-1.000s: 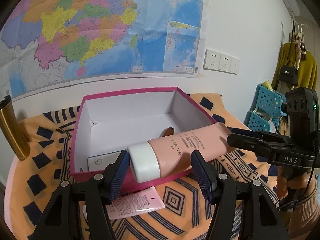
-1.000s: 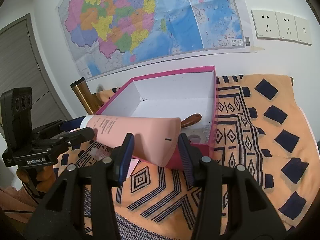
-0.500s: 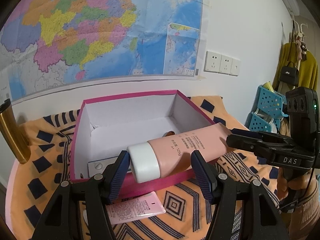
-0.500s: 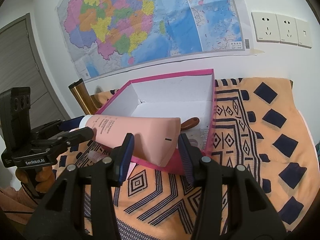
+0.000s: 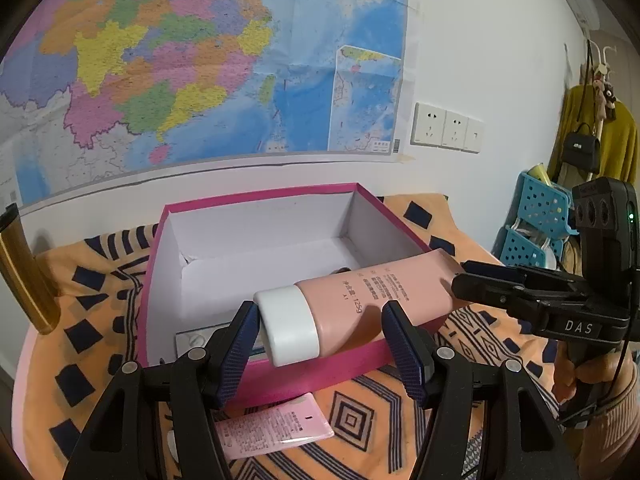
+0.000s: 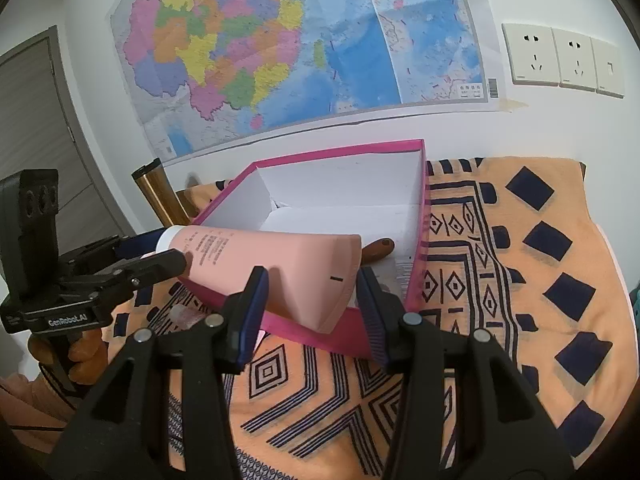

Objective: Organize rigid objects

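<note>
Big pink plastic tube (image 5: 360,300) (image 6: 280,264) with a white cap, lying sideways over the near wall of the open pink cardboard box (image 5: 260,196) (image 6: 340,148) with white inside. Touching that wall or just above it: cannot tell.

Cap end squeezed tight in the left tongs (image 5: 320,344), with one blue pad (image 5: 240,344) right against the white cap. Flat end pinched tight in the right tongs (image 6: 310,300).

Inside the box, a brown rounded thing (image 6: 380,246) just past the flat end of the tube, and a flat white piece (image 5: 192,336) by the near wall.

In front of the box, a small flat pink packet (image 5: 276,424) lying on the orange cloth with dark blue shapes (image 6: 540,280). Beside the box, a shiny gold post (image 5: 24,272). On the wall behind, a big colourful map (image 5: 200,60).
</note>
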{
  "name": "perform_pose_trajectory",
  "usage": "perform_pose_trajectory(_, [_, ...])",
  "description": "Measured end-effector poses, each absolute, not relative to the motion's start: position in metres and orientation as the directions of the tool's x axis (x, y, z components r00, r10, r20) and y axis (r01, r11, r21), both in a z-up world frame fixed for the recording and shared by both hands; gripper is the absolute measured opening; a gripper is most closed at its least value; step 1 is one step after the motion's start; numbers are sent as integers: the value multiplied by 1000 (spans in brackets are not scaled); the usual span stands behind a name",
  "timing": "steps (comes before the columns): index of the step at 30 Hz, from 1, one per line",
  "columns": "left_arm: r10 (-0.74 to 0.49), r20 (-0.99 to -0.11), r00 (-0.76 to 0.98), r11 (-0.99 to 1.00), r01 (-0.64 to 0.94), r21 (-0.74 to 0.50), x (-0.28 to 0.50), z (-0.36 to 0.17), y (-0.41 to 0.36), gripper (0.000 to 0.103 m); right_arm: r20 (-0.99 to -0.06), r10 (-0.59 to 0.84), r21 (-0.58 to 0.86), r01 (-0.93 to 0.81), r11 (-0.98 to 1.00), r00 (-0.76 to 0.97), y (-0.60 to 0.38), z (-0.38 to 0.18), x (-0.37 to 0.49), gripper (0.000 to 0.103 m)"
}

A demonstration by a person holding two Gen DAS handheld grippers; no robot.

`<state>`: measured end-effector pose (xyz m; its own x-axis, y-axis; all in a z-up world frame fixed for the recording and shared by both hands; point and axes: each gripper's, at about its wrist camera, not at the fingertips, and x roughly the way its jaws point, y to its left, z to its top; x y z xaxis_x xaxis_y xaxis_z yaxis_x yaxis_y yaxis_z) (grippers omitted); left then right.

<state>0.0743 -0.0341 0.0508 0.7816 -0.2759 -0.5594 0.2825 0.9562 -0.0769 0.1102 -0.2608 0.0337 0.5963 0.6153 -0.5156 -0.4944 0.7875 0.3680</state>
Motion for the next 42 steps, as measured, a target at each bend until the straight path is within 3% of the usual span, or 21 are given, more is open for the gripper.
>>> perform_pose_trajectory(42, [-267,-595,758,960,265,-93,107,41,-36,65,-539,598,353,-485,800,593,-260,28,132,48])
